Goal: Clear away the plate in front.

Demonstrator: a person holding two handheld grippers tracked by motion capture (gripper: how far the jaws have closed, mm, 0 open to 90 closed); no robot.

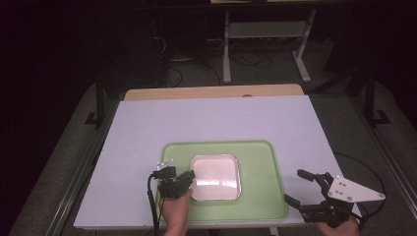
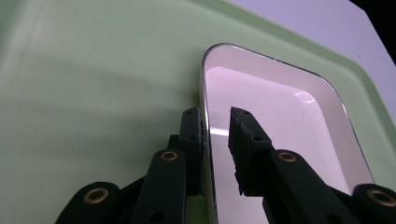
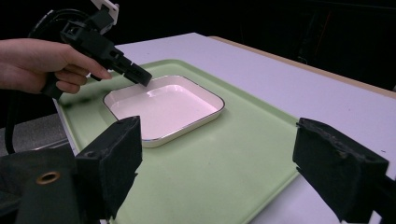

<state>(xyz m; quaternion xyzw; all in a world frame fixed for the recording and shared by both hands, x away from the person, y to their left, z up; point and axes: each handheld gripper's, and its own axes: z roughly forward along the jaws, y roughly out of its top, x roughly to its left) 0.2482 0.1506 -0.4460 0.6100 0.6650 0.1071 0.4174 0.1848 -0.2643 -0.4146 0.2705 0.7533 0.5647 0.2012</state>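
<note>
Left hand [image 1: 176, 209] entering from the near edge of the table [image 1: 147, 128], wrist angled toward the tray's near-left corner, left gripper [image 1: 189, 179] tilted down at the white dish [image 1: 216, 177]. Right hand low at the table's near-right corner, right gripper [image 1: 300, 189] level, jaws spread wide, nothing between them, just off the right edge of the green tray [image 1: 260, 196]. Dish seated left of centre on the tray. Revealed by the left gripper view alone: jaws straddling the dish's dark-lined rim [image 2: 208, 140], one inside, one outside, slightly apart; outer pad seemingly against the rim, inner pad clear, so apparently no clamp.
</note>
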